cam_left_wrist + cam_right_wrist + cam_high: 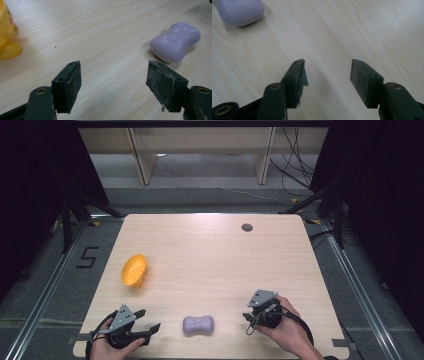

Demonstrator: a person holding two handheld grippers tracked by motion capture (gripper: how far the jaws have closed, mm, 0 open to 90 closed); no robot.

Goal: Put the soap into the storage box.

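Two grippers: both held low at the near edge of the table [210, 250], one in each hand
Left gripper [149, 321]: near-left corner, jaws point right toward the soap; left hand [107, 347] wraps its body
Left jaws: wide apart, nothing between them but bare wood; in the left gripper view [113, 83] the pads look worn and frayed
Right gripper [248, 322]: near-right part of table, held by right hand [285, 330], cable loops round the wrist
Right jaws: apart, holding nothing; right gripper view [327, 77] shows bare table in the gap, left pad torn at the edge
Soap [198, 324]: purple bar with a waist in the middle, lies flat near the front edge, between the two grippers, touching neither
Soap in left gripper view [175, 41]: ahead and right of the jaws, raised lettering on top, too blurred to read
Soap in right gripper view [239, 11]: top-left corner, well clear of the jaws
Yellow bowl [134, 269]: left side of table, tipped on its side, well apart from the soap; edge seen in the left gripper view [7, 37]
Table extras: small dark round hole cover [247, 227] near the far edge
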